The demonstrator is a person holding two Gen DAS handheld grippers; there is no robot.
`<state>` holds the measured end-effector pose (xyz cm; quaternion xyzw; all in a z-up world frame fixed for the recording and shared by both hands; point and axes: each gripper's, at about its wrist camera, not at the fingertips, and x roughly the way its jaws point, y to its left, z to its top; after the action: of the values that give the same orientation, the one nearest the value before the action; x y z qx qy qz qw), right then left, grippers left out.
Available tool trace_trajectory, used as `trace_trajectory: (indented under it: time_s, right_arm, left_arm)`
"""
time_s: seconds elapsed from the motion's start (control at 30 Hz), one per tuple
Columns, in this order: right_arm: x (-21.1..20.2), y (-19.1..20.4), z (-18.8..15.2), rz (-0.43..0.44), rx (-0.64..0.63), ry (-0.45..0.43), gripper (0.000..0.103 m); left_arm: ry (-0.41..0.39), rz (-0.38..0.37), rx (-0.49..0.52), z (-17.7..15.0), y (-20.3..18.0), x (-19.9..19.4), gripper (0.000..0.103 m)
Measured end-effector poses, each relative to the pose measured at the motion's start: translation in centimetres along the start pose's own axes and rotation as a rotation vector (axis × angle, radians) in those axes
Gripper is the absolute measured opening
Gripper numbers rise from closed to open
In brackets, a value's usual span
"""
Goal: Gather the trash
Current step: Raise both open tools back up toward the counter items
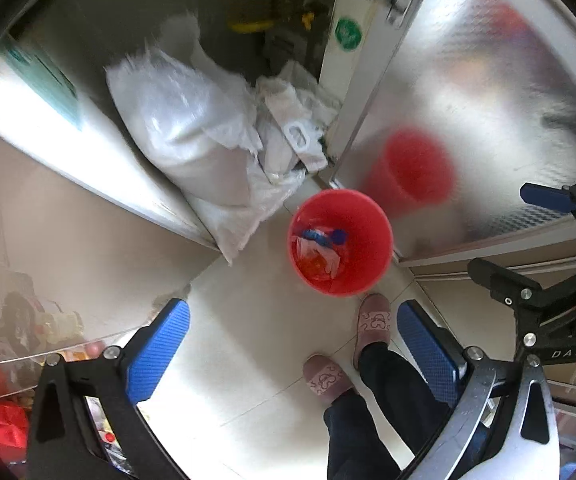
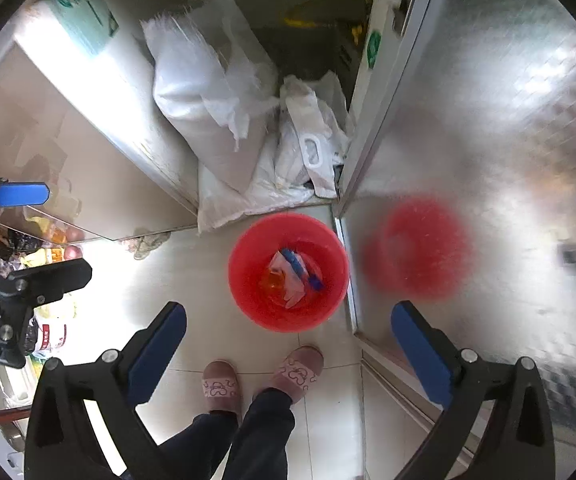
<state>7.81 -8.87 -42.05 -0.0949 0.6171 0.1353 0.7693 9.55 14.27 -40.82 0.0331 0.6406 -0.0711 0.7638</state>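
Note:
A red bucket (image 1: 368,256) stands on the tiled floor by a frosted glass door. It holds trash (image 1: 320,254): crumpled wrappers, a blue piece and something orange. It also shows in the right wrist view (image 2: 247,280) with the trash (image 2: 294,276) inside. My left gripper (image 1: 294,340) is open and empty, high above the floor in front of the bucket. My right gripper (image 2: 290,340) is open and empty too, above the bucket's near side. The right gripper shows at the left view's right edge (image 1: 548,240), and the left gripper at the right view's left edge (image 2: 19,240).
White sacks and plastic bags (image 1: 207,136) are heaped in the corner behind the bucket. The frosted door (image 1: 488,100) reflects the bucket. The person's slippered feet (image 2: 263,376) stand just before the bucket. A glass table edge with clutter (image 1: 27,344) lies at left.

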Motion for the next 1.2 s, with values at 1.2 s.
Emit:
trace_trajectory:
  time_s: [1.2]
  right_arm:
    - [-37.9, -1.3, 1.4, -0.133, 0.179, -0.423, 0.102]
  left_arm:
    - [-0.36, -0.097, 0.165, 6.5, -6.5, -36.8, 0.103]
